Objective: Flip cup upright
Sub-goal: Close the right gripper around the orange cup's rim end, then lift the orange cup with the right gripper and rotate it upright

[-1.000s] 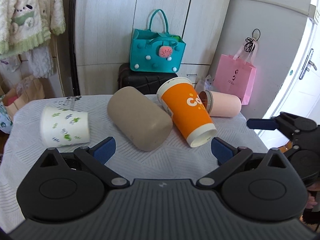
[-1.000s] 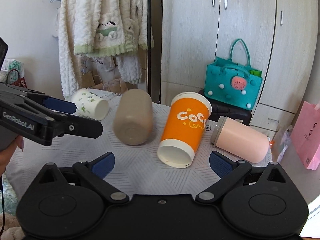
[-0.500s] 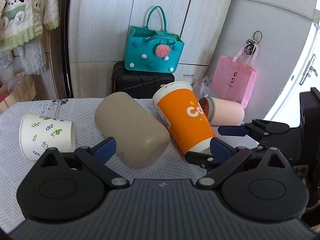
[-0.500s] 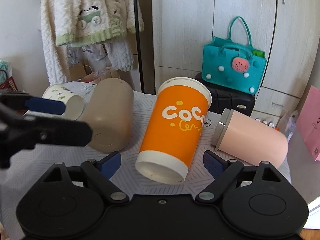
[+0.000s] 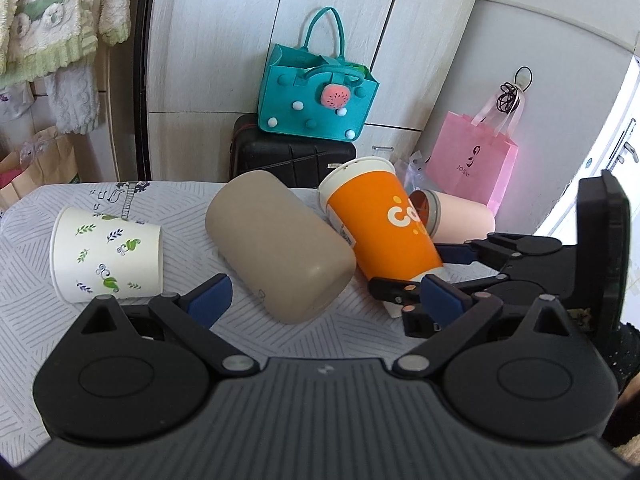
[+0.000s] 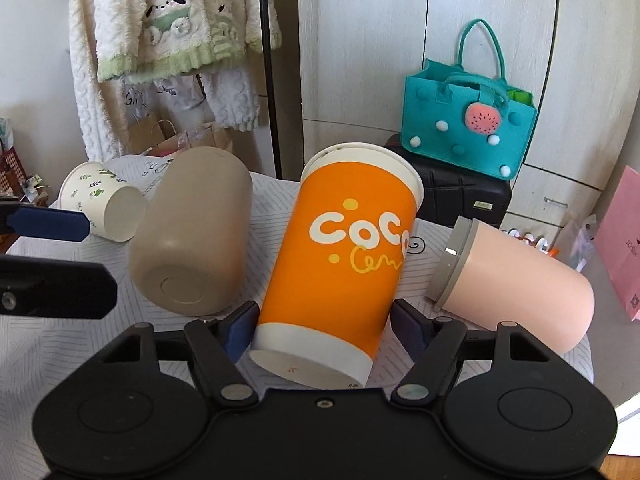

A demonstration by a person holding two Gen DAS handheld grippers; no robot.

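An orange paper cup (image 6: 352, 252) lies on its side on the table, base toward me; it also shows in the left wrist view (image 5: 380, 220). My right gripper (image 6: 326, 326) has its fingers on either side of the cup's base, close to or touching it, and shows in the left wrist view (image 5: 416, 268) around that base. My left gripper (image 5: 324, 300) is open and empty, in front of a beige tumbler (image 5: 276, 248) that lies on its side. Its fingers (image 6: 48, 224) show at the left of the right wrist view.
A white leaf-print paper cup (image 5: 108, 252) lies at the left, a pink tumbler with a grey lid (image 6: 516, 296) at the right. The table has a striped cloth (image 5: 240, 332). A black case (image 5: 292, 156) with a teal bag (image 5: 316, 92) stands behind.
My right gripper has moved forward and its fingers have narrowed around the orange cup's base. My left gripper has shifted a little; the cups have stayed put.
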